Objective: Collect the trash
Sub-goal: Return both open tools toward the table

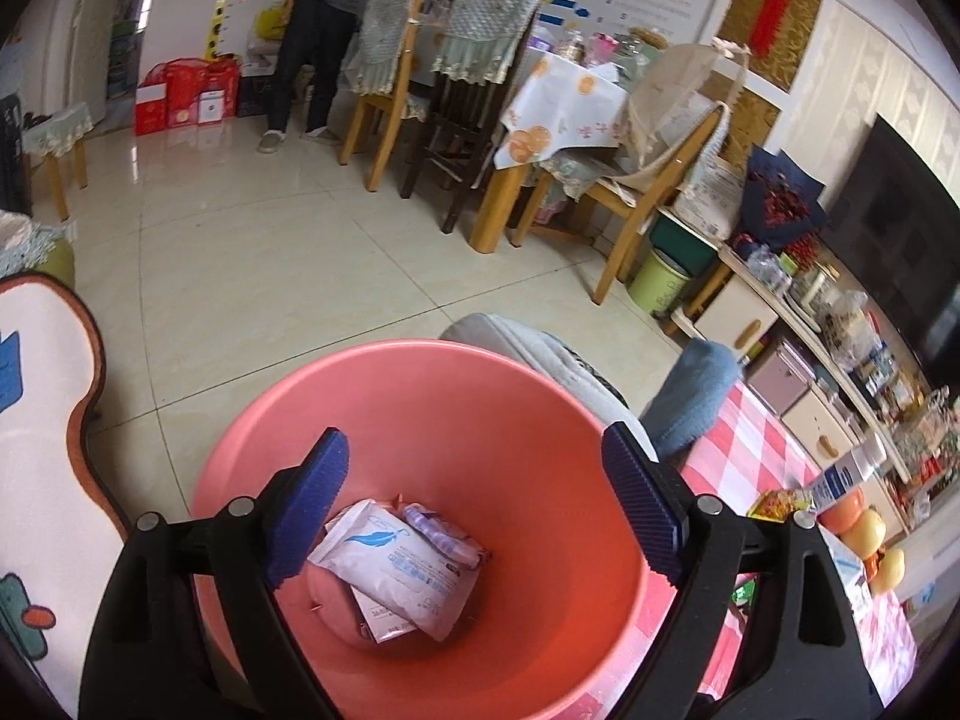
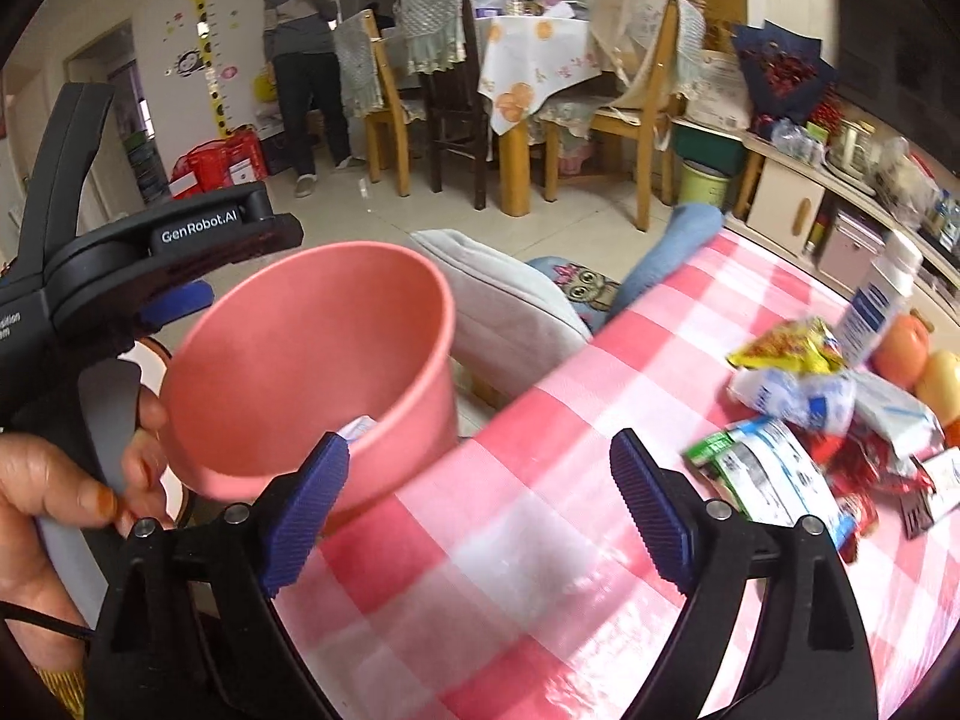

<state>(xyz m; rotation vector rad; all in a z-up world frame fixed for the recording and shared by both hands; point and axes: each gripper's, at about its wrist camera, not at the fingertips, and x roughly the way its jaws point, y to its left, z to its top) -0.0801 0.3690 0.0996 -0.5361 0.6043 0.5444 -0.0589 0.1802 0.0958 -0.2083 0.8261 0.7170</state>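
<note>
Below the left gripper (image 1: 474,516), trash-filled bin (image 1: 540,420).

bucket mouth: the pink bucket (image 1: 528,420) is wide open on top, with only a white wipes pack (image 1: 399,564) and small wrappers lying at its bottom
left side: the left gripper (image 2: 180,300) sits at the bucket's rim, blocking that flank
surface near right gripper (image 2: 480,510): bare checked cloth (image 2: 510,540) lies between its spread fingers
surface right: a heap of wrappers (image 2: 798,420), a white bottle (image 2: 879,300) and fruit (image 2: 900,354) crowd the far corner
</note>
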